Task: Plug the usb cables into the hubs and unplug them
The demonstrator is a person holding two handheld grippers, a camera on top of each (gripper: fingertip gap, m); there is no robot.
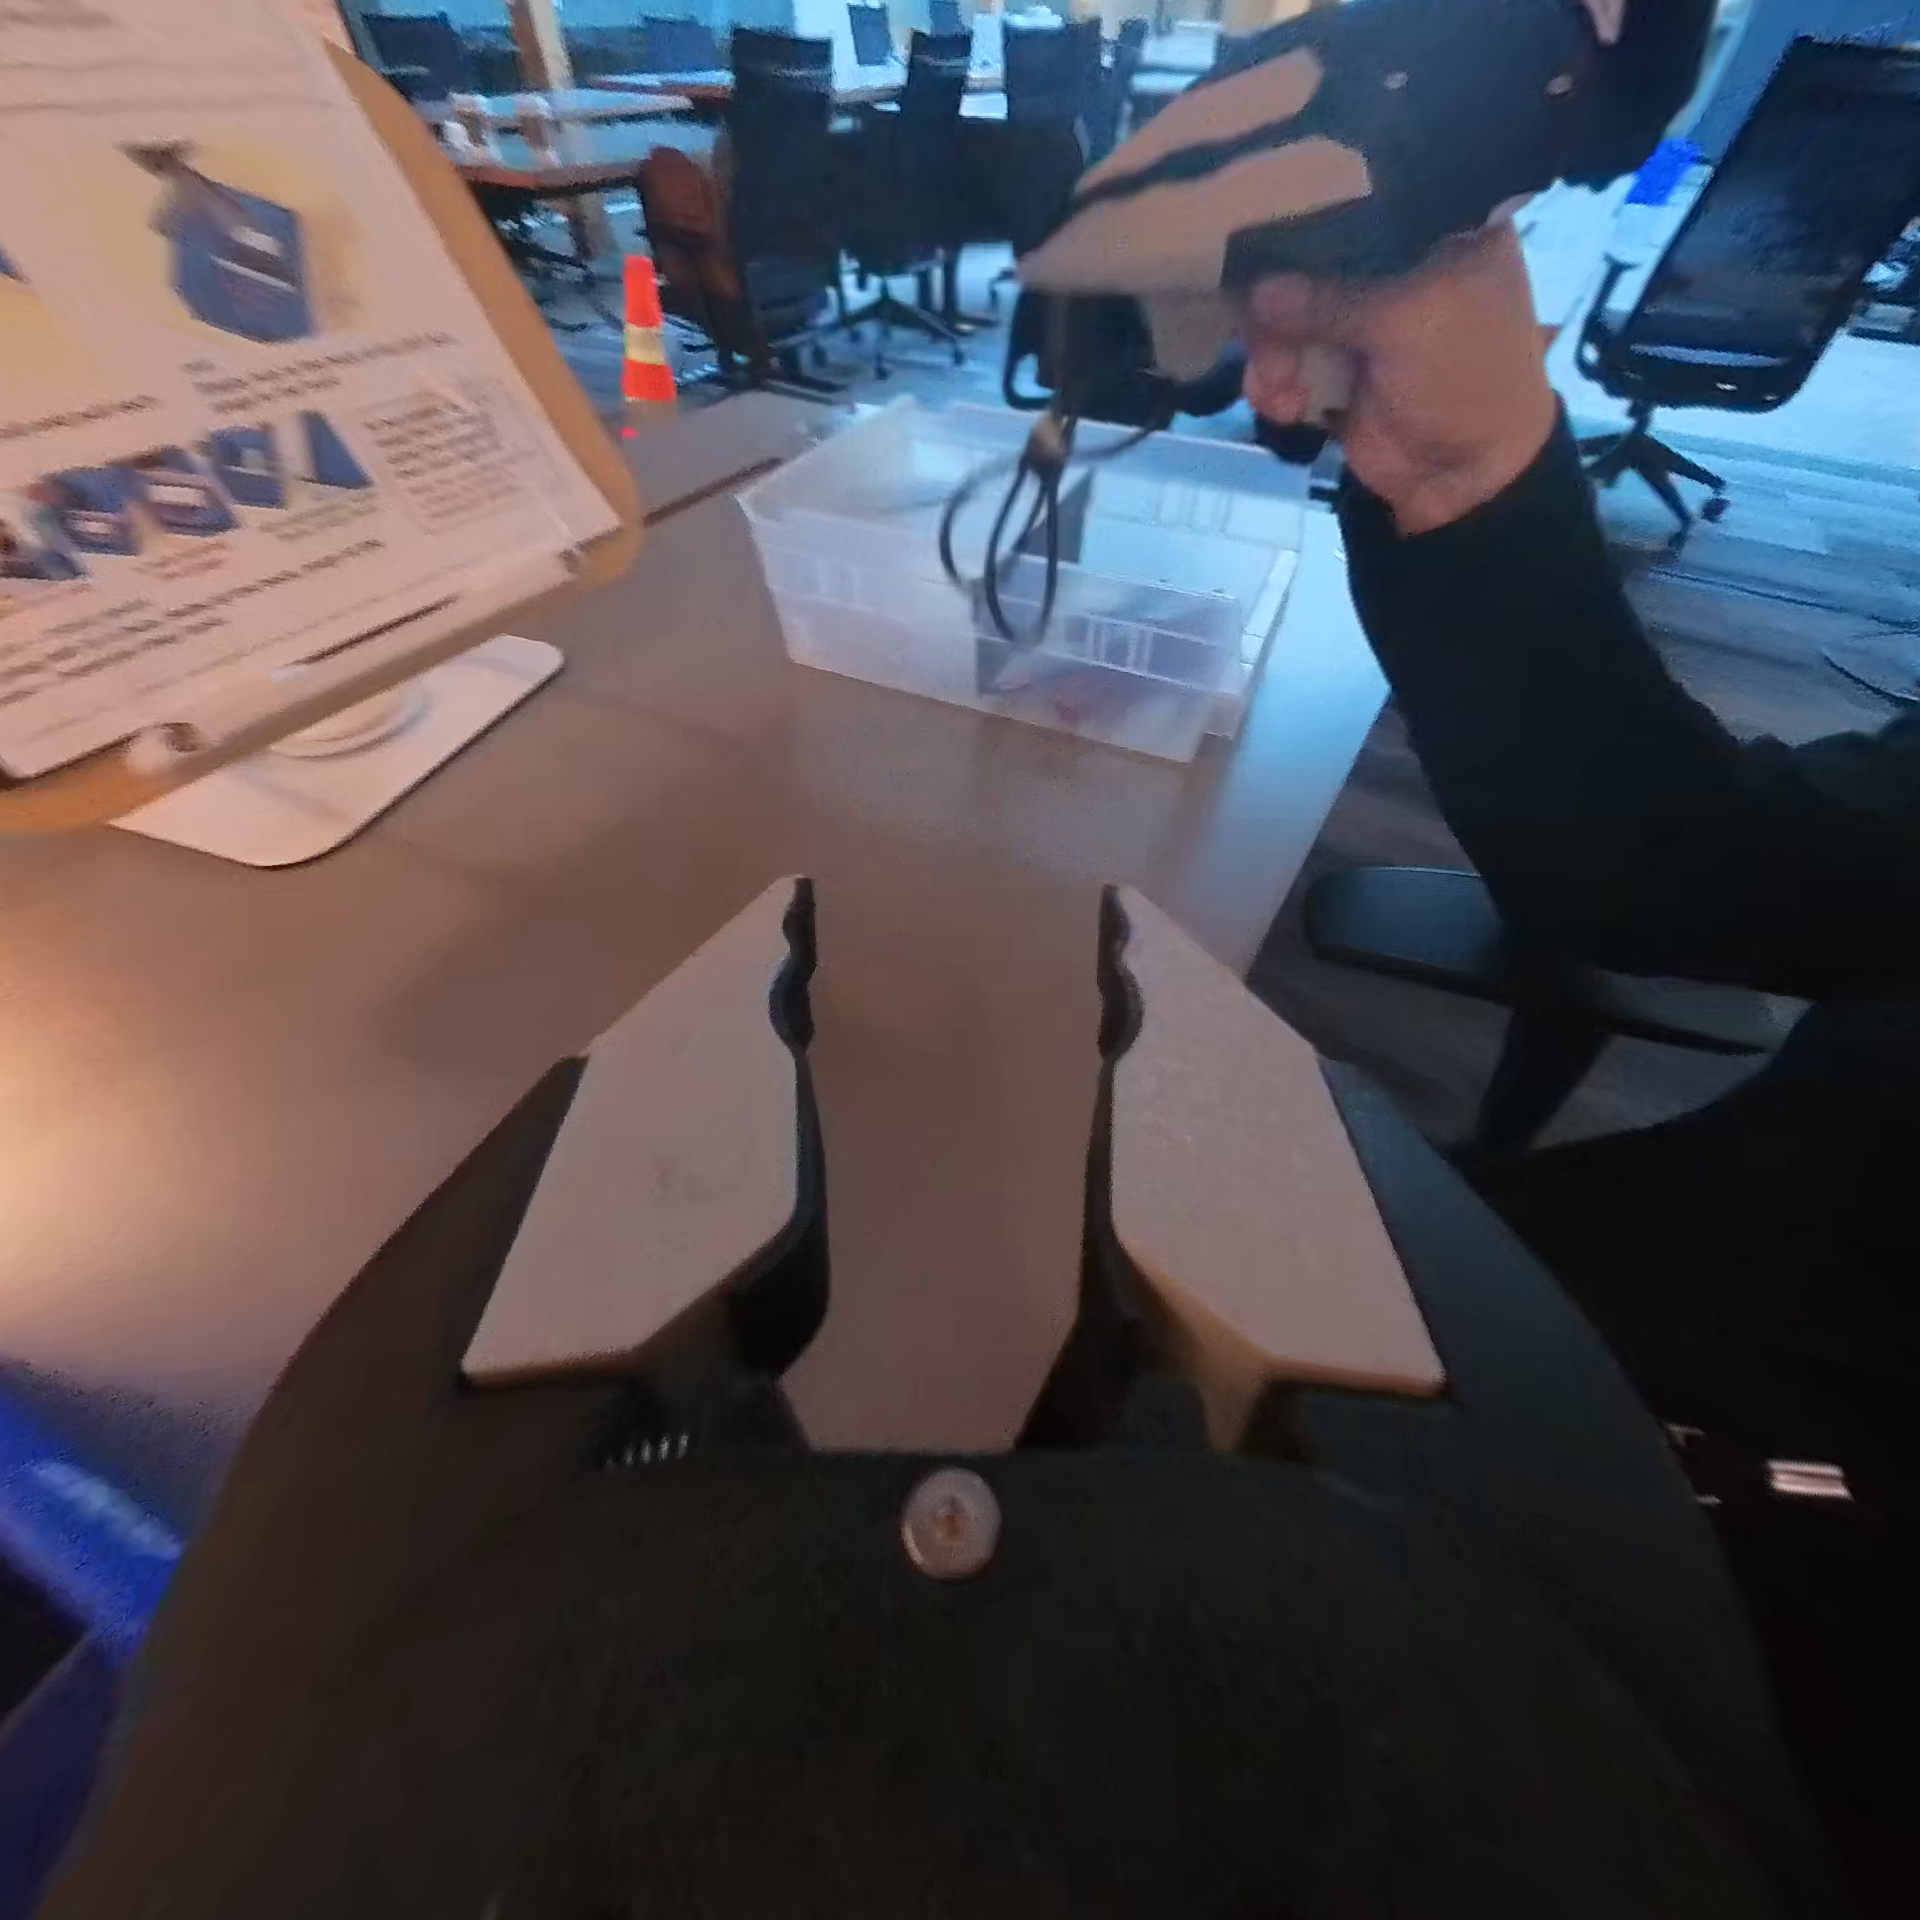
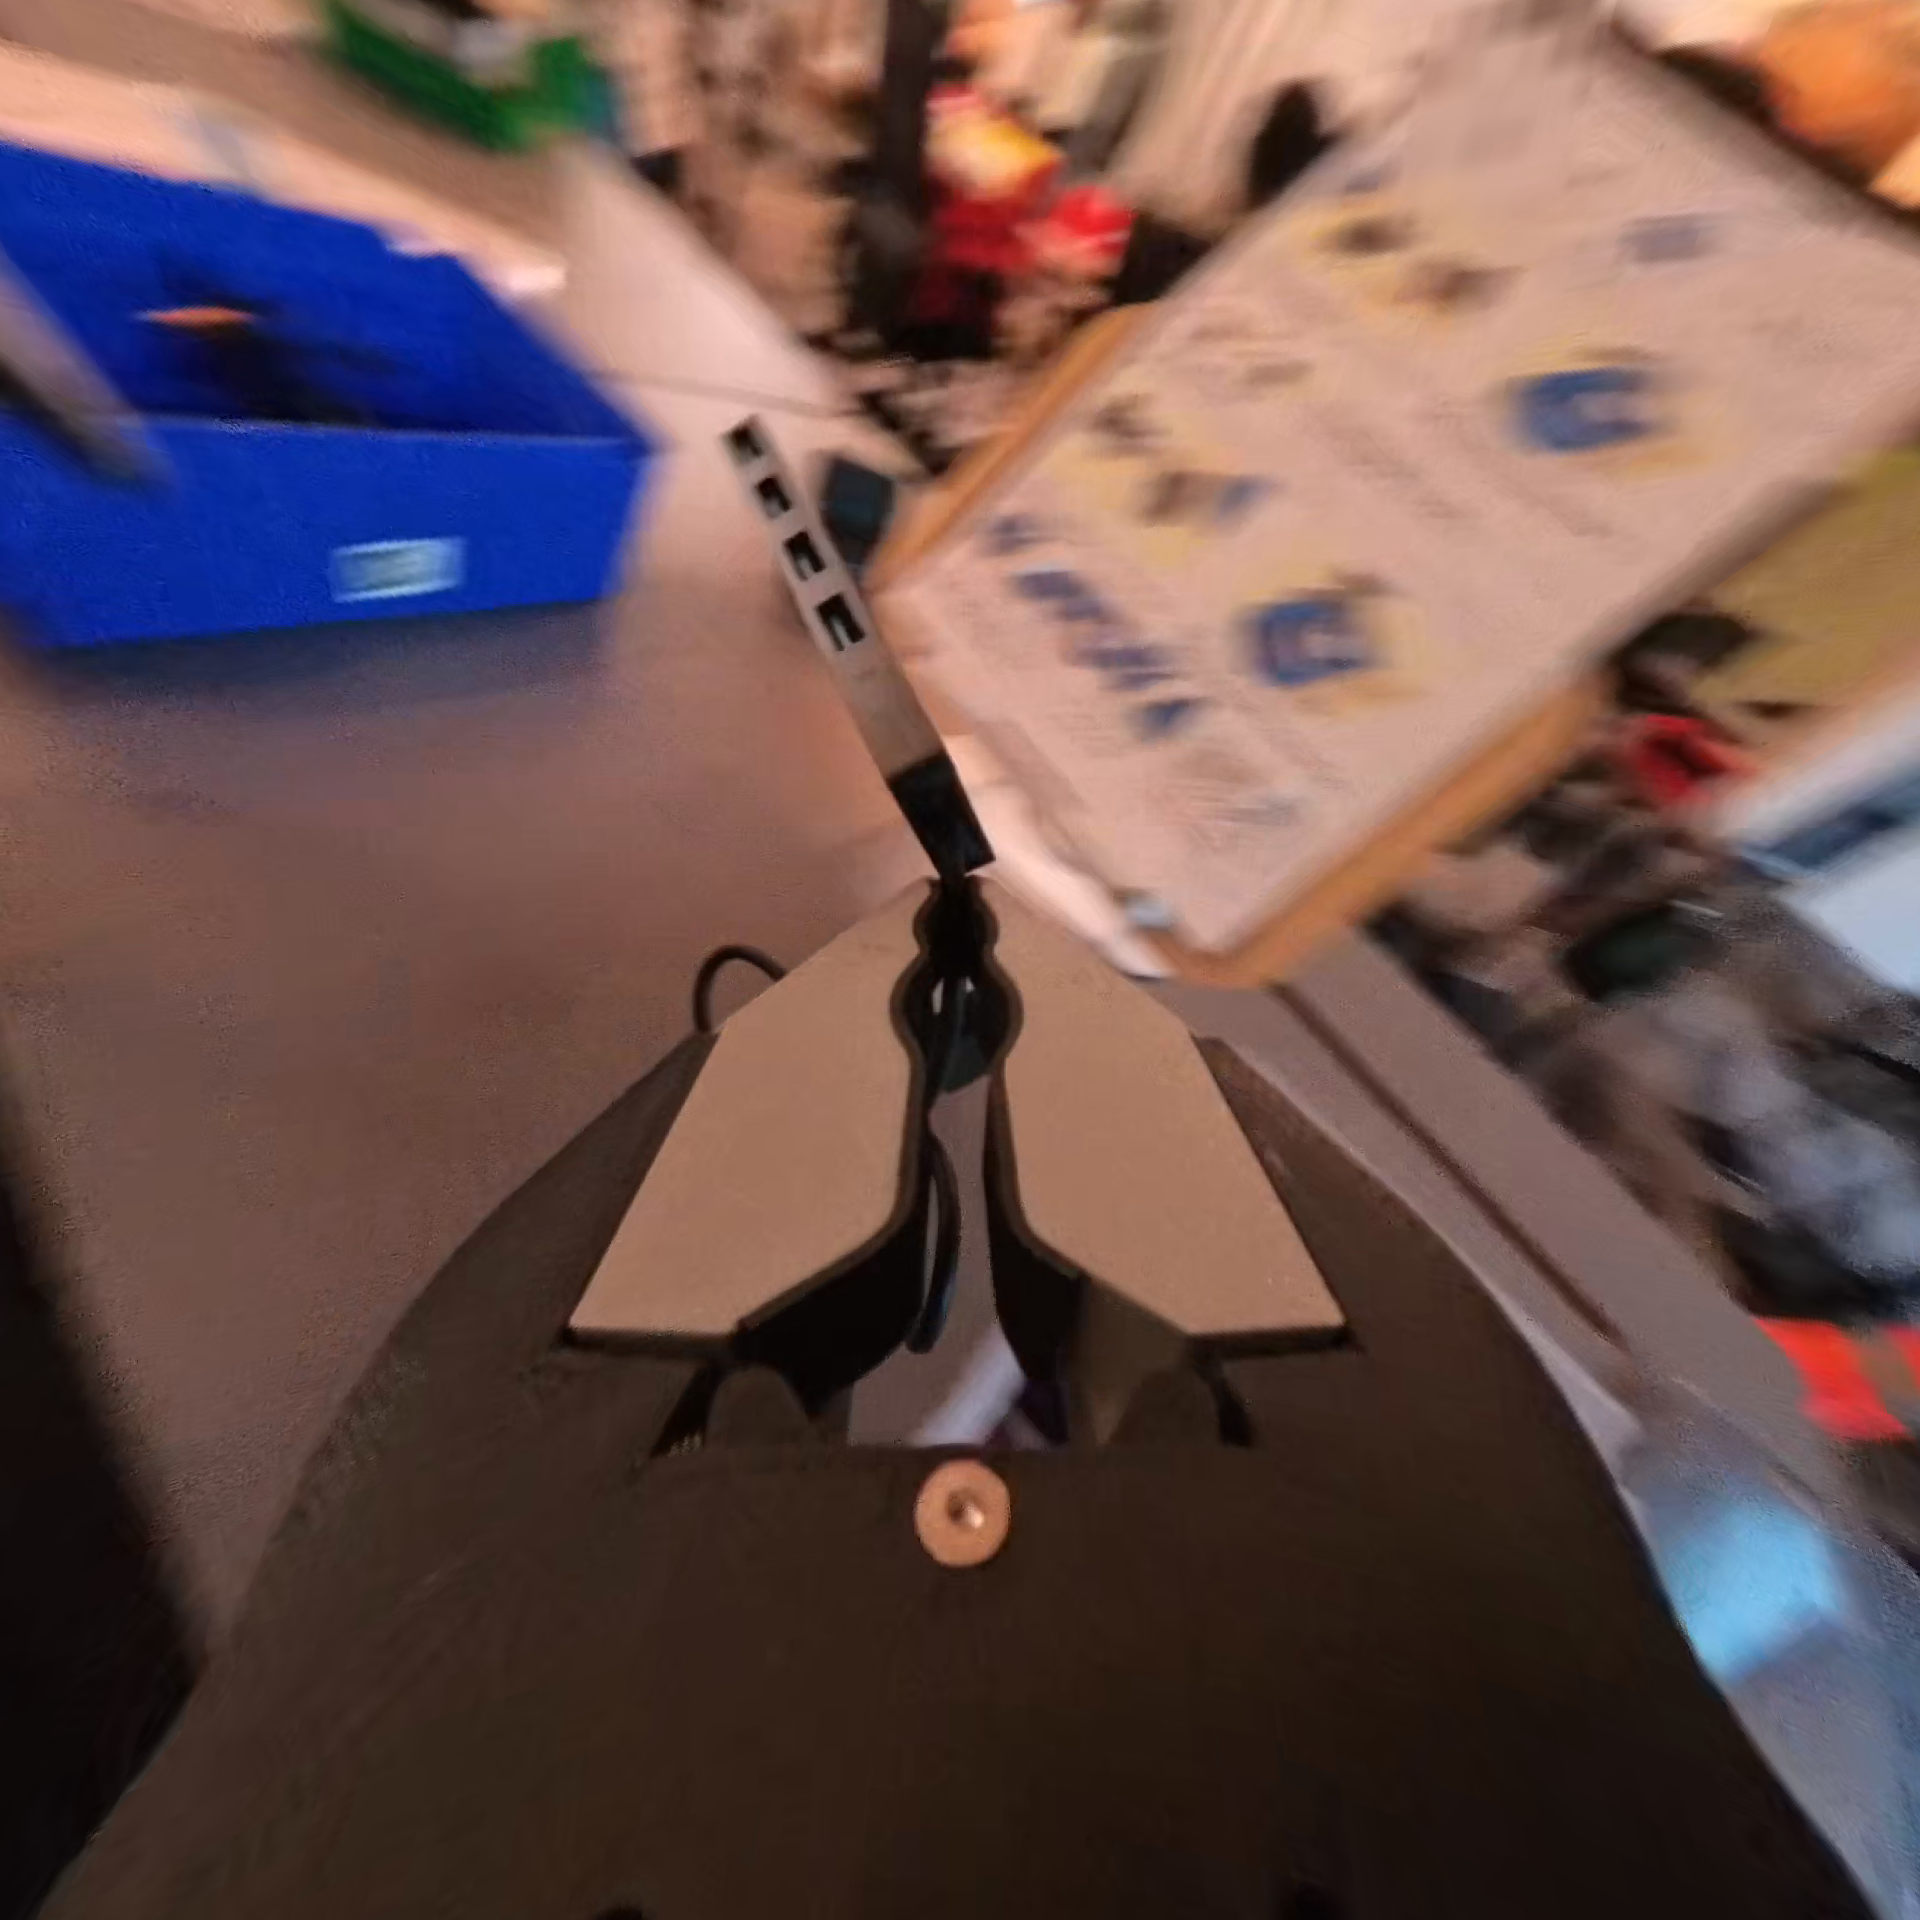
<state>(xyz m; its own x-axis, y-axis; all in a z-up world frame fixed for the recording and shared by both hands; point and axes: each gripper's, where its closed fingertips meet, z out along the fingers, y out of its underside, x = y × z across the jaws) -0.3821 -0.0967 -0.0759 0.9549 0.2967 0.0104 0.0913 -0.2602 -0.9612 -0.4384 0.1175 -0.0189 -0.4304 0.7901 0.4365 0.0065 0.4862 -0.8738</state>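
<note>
In the right wrist view my right gripper point(image 2: 956, 894) is shut on the black cable point(image 2: 948, 997) of a grey USB hub point(image 2: 821, 582). The hub sticks out past the fingertips, its row of ports showing, in the air above the brown table point(image 2: 364, 883). In the left wrist view my left gripper point(image 1: 956, 894) is open and empty, low over the table point(image 1: 935, 790). Farther off, a hand holds the right gripper point(image 1: 1049, 281) up above a clear bin point(image 1: 883, 561). Black cable loops point(image 1: 1013, 540) hang from it. Both views are blurred.
A printed sign on a wooden board point(image 1: 260, 395) stands on a white base point(image 1: 343, 769) at the left; it also shows in the right wrist view point(image 2: 1299, 582). A blue bin point(image 2: 312, 499) sits on the table. Office chairs point(image 1: 1766, 260) and an orange cone point(image 1: 644, 332) stand beyond. The tips of one gripper are about 20 cm away from the tips of the other.
</note>
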